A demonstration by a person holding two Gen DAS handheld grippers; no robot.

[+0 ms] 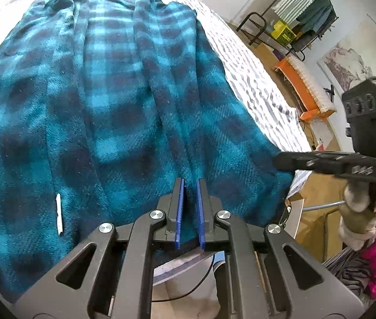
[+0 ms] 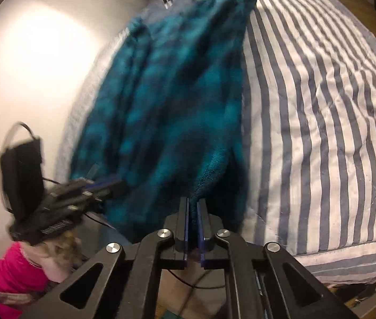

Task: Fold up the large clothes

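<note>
A large teal and dark-blue plaid fleece garment (image 1: pixel 113 101) lies spread lengthwise on a striped bed; it also shows in the right wrist view (image 2: pixel 166 101). My left gripper (image 1: pixel 190 183) is shut on the garment's near hem, fabric pinched between the blue pads. My right gripper (image 2: pixel 192 202) is shut on the other near corner of the hem. The right gripper (image 1: pixel 278 160) shows in the left wrist view at the garment's right edge. The left gripper (image 2: pixel 120 182) shows blurred in the right wrist view at the garment's left edge.
The blue-and-white striped bedcover (image 2: pixel 320 122) extends to the right of the garment. A small white stick-like piece (image 1: pixel 59 214) lies on the fleece. A clothes rack (image 1: pixel 304 13) and an orange item (image 1: pixel 302 87) stand beyond the bed. A white wall (image 2: pixel 28 79) borders the bed.
</note>
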